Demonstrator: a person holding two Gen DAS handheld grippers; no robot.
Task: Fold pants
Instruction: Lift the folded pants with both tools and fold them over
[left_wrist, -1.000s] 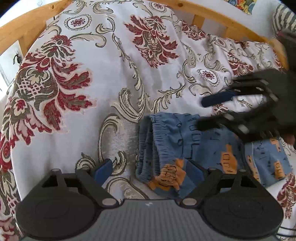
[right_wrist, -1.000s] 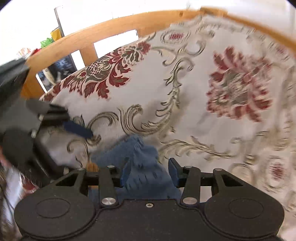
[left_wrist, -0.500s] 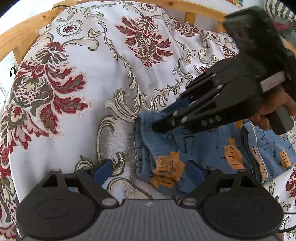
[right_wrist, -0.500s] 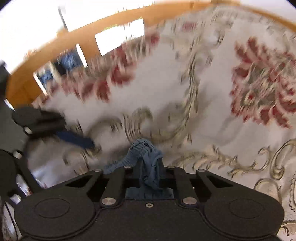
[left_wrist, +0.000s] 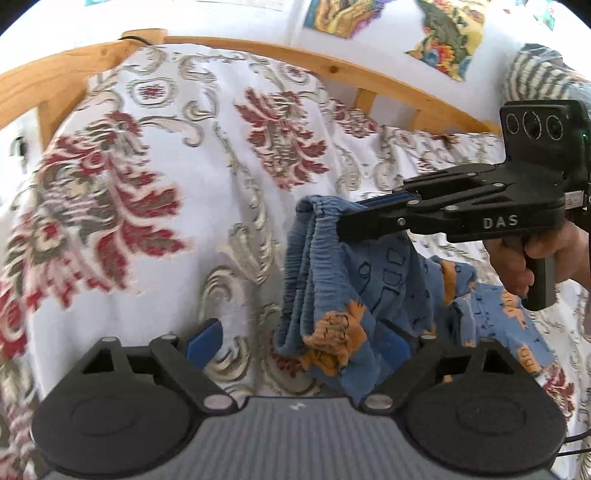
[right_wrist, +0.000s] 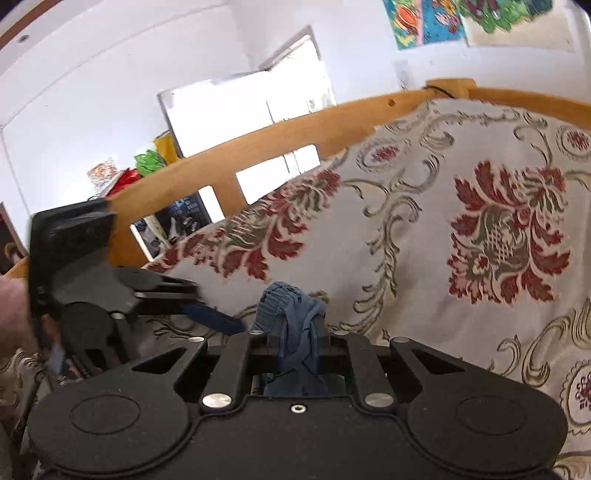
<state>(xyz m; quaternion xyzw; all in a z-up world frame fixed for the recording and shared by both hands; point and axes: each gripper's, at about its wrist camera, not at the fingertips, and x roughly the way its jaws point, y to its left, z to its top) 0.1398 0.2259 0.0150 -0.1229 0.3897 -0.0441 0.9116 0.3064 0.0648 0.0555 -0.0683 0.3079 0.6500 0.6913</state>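
Left wrist view: the left claw (left_wrist: 301, 341) stands open low in the frame, its blue-padded fingers (left_wrist: 205, 341) spread wide and holding nothing, with the hanging waistband of the blue pants (left_wrist: 325, 291) between them. The pants, blue with orange motifs, are lifted at the elastic waistband near centre, while the legs trail to 4 o'clock onto the floral bedspread (left_wrist: 155, 192). The right claw (left_wrist: 345, 218) enters from 3 o'clock, closed on the top of the waistband; a hand (left_wrist: 532, 254) grips its handle. A wooden bed frame (left_wrist: 55, 77) curves across 11 to 2 o'clock, with colourful pictures (left_wrist: 447, 33) on the wall above. Right wrist view: the right claw (right_wrist: 295, 338) is pinched shut on a bunch of blue pants (right_wrist: 291, 310) fabric, which stands up between its fingers at centre. The left claw (right_wrist: 216, 319) lies at 9 o'clock, one blue pad showing; from this side its spread cannot be judged. The bedspread (right_wrist: 461, 192) fills 1 to 5 o'clock, and the bed frame (right_wrist: 280, 136) arcs from 9 to 2 o'clock.
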